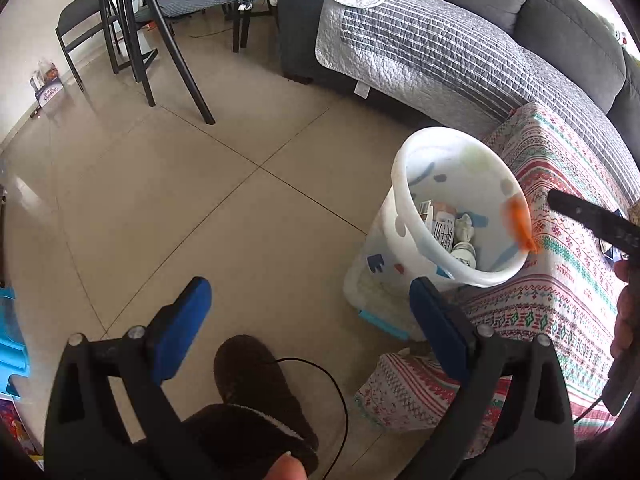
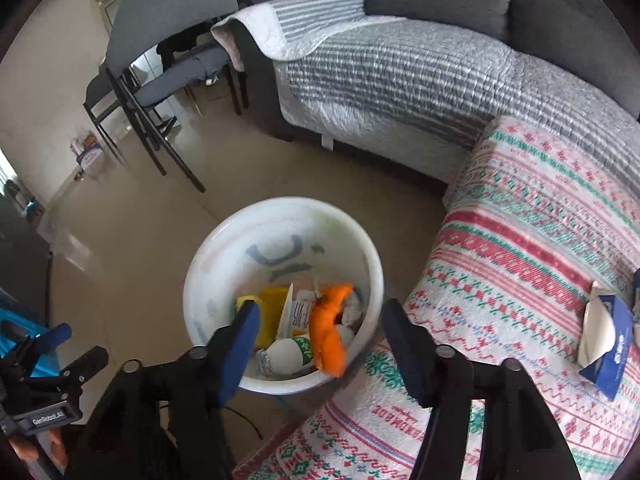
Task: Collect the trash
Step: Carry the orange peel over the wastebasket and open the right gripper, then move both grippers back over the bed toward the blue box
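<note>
A white patterned trash bin (image 1: 404, 208) (image 2: 208, 280) stands on the floor beside a cloth-covered table (image 1: 560, 300) (image 2: 520, 280). It holds several pieces of trash. A blurred orange piece (image 2: 328, 328) (image 1: 520, 220) is in the air at the bin's near rim, free of both grippers. My right gripper (image 2: 320, 336) is open and empty just above the bin. My left gripper (image 1: 308, 320) is open and empty over the floor, left of the bin. It also shows at the lower left of the right wrist view (image 2: 76, 344). A blue and white packet (image 2: 608, 340) lies on the table.
A grey sofa with a quilted cover (image 1: 440, 52) (image 2: 400, 80) runs behind the table. Black chairs (image 1: 160, 20) (image 2: 152, 100) stand at the far left. A dark slipper (image 1: 256, 380) and a thin black cable (image 1: 340, 392) are below my left gripper. A blue plastic item (image 1: 12, 340) sits at the left edge.
</note>
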A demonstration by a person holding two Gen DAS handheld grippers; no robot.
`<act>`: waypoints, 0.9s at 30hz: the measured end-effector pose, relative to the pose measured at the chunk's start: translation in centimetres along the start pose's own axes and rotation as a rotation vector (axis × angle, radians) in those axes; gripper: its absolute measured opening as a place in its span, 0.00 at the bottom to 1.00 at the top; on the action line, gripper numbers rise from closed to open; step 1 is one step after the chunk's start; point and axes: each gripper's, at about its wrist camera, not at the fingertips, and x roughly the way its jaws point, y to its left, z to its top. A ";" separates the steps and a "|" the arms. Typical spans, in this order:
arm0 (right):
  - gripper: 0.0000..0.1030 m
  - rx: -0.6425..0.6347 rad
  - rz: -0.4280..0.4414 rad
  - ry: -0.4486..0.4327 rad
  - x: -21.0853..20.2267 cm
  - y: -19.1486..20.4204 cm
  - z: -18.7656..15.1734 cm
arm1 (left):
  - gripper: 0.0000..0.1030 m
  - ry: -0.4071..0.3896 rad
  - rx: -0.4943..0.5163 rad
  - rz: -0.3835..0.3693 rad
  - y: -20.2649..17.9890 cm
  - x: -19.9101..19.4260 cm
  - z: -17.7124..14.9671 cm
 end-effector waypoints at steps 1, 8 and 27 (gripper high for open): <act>0.64 -0.004 -0.003 -0.003 -0.4 -0.1 0.0 | 0.96 0.002 0.001 0.000 -0.1 0.0 0.0; 0.68 -0.001 -0.070 -0.009 -3.3 -1.9 -0.6 | 0.96 0.006 0.036 -0.029 -1.9 -0.3 0.0; 0.72 0.153 -0.238 -0.023 -12.8 -13.5 -5.8 | 0.96 0.004 0.174 -0.091 -10.2 -1.7 -0.9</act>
